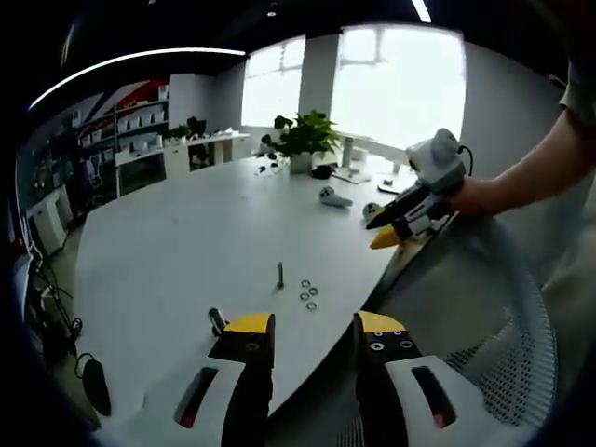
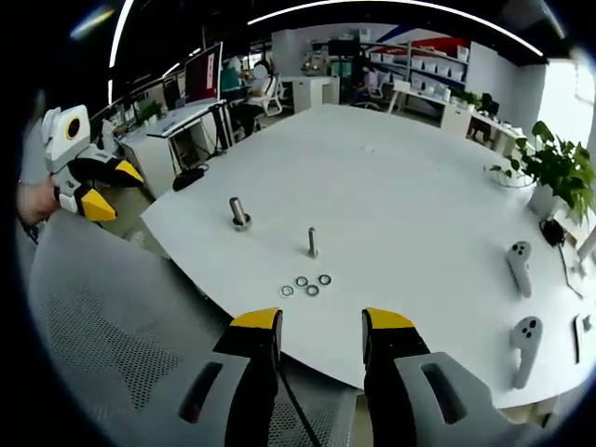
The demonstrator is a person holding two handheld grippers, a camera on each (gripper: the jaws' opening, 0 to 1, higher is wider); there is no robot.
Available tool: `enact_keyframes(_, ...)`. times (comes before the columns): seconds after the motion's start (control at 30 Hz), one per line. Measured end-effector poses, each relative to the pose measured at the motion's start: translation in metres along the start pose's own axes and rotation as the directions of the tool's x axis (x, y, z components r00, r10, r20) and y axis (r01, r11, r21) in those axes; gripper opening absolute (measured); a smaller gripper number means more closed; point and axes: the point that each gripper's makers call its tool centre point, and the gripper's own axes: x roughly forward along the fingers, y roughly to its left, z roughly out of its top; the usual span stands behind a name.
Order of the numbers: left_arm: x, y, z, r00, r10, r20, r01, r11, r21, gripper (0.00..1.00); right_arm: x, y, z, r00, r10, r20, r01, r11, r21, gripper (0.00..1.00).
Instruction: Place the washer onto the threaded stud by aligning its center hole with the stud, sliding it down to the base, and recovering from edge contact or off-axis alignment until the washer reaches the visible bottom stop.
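Note:
A threaded stud [image 2: 313, 242] stands upright on the white table [image 2: 391, 177], also seen as the stud [image 1: 279, 274] in the left gripper view. Several washers [image 2: 306, 284] lie flat in a small cluster beside it, the same washers [image 1: 308, 295] to the stud's right in the left gripper view. My left gripper [image 1: 312, 333] is open and empty at the table's near edge. My right gripper [image 2: 319, 328] is open and empty, short of the washers. The right gripper [image 1: 389, 230] appears at the right in the left gripper view, and the left gripper [image 2: 102, 190] appears at the left in the right gripper view.
A second short post [image 2: 239, 213] stands left of the stud. A mesh chair back [image 2: 102, 317] sits below the table edge. Two white controllers [image 2: 520, 265] and a potted plant [image 2: 549, 172] are at the table's far side. Desks and shelves line the room.

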Motion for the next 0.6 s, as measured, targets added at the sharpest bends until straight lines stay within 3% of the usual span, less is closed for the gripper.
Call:
enact_keyframes(0.23, 0.0014, 0.0041, -0.0003, 1.0, 0.005, 0.0, -0.005, 0.999, -0.052, 0.32, -0.0011, 0.0003, 0.0032, 1.0, 0.008, 0.018, -0.008, 1.0, 0.012, 0.37)
enact_keyframes(0.3, 0.0016, 0.0029, -0.0063, 1.0, 0.004, -0.027, -0.005, 0.999, -0.038, 0.32, -0.0009, 0.0014, 0.0044, 1.0, 0.01, 0.023, -0.011, 1.0, 0.023, 0.37)
enact_keyframes(0.6, 0.0016, 0.0016, -0.0066, 0.999, 0.009, -0.033, -0.009, 1.0, -0.008, 0.32, 0.0019, 0.0034, -0.0043, 0.999, 0.004, -0.037, -0.005, 0.999, -0.034, 0.36)
